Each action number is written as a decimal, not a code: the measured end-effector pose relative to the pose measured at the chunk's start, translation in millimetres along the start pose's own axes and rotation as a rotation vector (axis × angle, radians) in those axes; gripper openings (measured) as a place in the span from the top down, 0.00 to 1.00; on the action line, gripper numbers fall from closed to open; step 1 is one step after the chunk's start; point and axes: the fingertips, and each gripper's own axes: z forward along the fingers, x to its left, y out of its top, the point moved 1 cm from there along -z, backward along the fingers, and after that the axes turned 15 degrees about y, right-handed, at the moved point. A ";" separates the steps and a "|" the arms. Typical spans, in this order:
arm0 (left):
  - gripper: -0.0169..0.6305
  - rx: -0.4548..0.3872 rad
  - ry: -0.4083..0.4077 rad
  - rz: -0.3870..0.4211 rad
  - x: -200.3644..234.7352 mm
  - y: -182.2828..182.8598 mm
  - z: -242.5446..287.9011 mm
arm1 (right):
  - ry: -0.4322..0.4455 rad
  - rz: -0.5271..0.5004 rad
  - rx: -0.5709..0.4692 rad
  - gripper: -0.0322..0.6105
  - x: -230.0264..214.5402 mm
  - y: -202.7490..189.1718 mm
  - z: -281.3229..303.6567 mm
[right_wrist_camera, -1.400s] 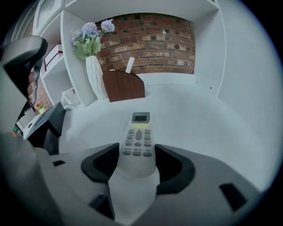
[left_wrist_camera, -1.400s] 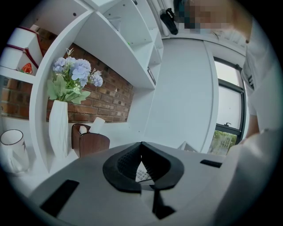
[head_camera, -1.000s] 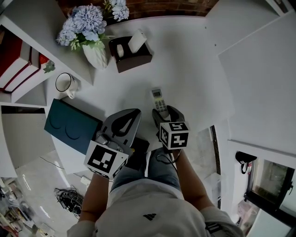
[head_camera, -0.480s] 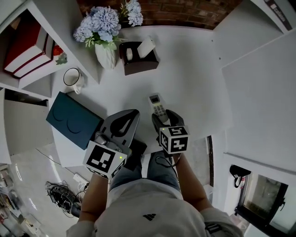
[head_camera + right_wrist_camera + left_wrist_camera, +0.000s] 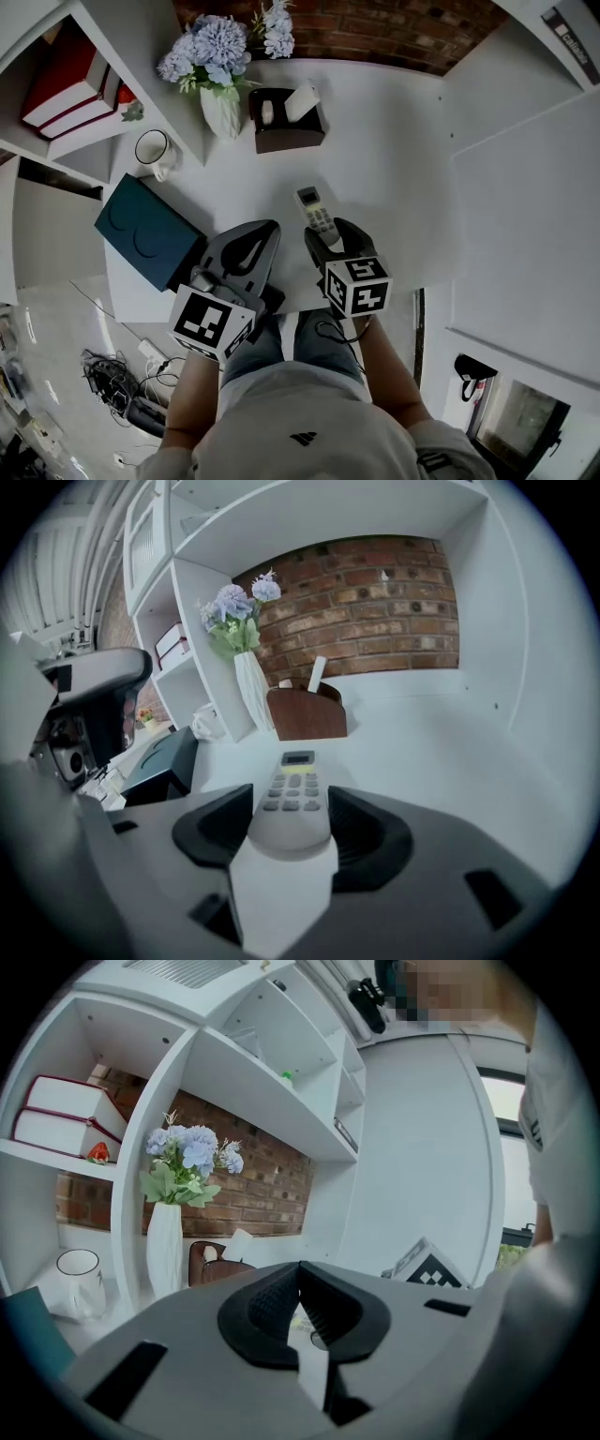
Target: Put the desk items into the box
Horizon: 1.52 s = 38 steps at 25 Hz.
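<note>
Near the frame's centre, the right gripper (image 5: 324, 236) has its 2 jaws clamped on the near end of the white remote (image 5: 313, 212), which seems lifted slightly off the desk (image 5: 398, 169). The left gripper (image 5: 251, 242), at lower left, is closed on nothing. The brown box (image 5: 286, 131) sits at upper centre, well apart.

Remote (image 5: 313, 212) on desk (image 5: 394, 169), betw. my R claw (image 5: 324, 236) jaws. Organiser box (image 5: 286, 128) behind it, vase (image 5: 223, 112) to box's left.
</note>
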 end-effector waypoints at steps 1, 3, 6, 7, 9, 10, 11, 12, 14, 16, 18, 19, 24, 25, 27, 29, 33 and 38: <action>0.95 -0.005 0.013 -0.002 -0.4 1.8 -0.8 | 0.015 -0.010 -0.006 0.55 1.8 5.3 -1.4; 0.95 -0.017 0.042 -0.004 -1.0 5.2 -3.6 | 0.046 -0.031 -0.018 0.55 6.5 16.0 -4.4; 0.95 -0.037 0.094 -0.012 -0.9 10.0 -10.3 | 0.099 -0.071 -0.034 0.55 16.0 31.3 -8.2; 0.95 -0.043 0.113 -0.015 -0.5 11.1 -13.1 | 0.118 -0.085 -0.038 0.55 19.7 36.1 -8.9; 0.95 -0.054 0.154 -0.020 1.0 12.8 -19.5 | 0.159 -0.112 -0.045 0.55 27.9 45.0 -9.2; 0.95 -0.059 0.175 -0.023 1.9 13.5 -23.1 | 0.181 -0.125 -0.047 0.55 32.4 49.1 -9.1; 0.95 -0.064 0.197 -0.026 2.7 14.2 -26.9 | 0.202 -0.138 -0.048 0.55 37.2 52.7 -9.1; 0.95 -0.069 0.219 -0.030 3.3 14.8 -31.0 | 0.223 -0.152 -0.048 0.55 42.0 55.8 -9.1; 0.95 -0.080 0.265 -0.037 3.9 15.5 -39.4 | 0.267 -0.180 -0.048 0.55 51.8 61.1 -9.3; 0.95 -0.090 0.310 -0.042 4.0 16.1 -47.8 | 0.311 -0.207 -0.046 0.55 61.6 65.2 -9.5; 0.95 -0.101 0.354 -0.047 4.2 16.7 -56.3 | 0.354 -0.233 -0.044 0.55 71.6 68.5 -9.5; 0.95 -0.106 0.377 -0.049 4.4 16.7 -60.4 | 0.376 -0.246 -0.043 0.55 76.6 69.8 -9.2; 0.95 -0.134 0.496 -0.066 4.5 13.2 -78.5 | 0.485 -0.313 -0.029 0.55 99.5 73.1 -6.9; 0.95 -0.140 0.518 -0.070 3.9 12.7 -81.7 | 0.505 -0.326 -0.025 0.55 103.4 73.3 -6.9; 0.95 -0.154 0.562 -0.079 2.1 11.7 -87.8 | 0.546 -0.352 -0.017 0.55 110.8 73.3 -7.3; 0.95 -0.165 0.605 -0.089 0.1 10.1 -93.6 | 0.586 -0.376 -0.008 0.55 117.7 73.0 -8.0; 0.95 -0.180 0.685 -0.106 -5.4 6.2 -105.5 | 0.664 -0.415 0.009 0.55 131.8 69.9 -11.1; 0.95 -0.184 0.770 -0.126 -15.7 -1.6 -120.4 | 0.748 -0.447 0.028 0.55 149.4 62.2 -16.2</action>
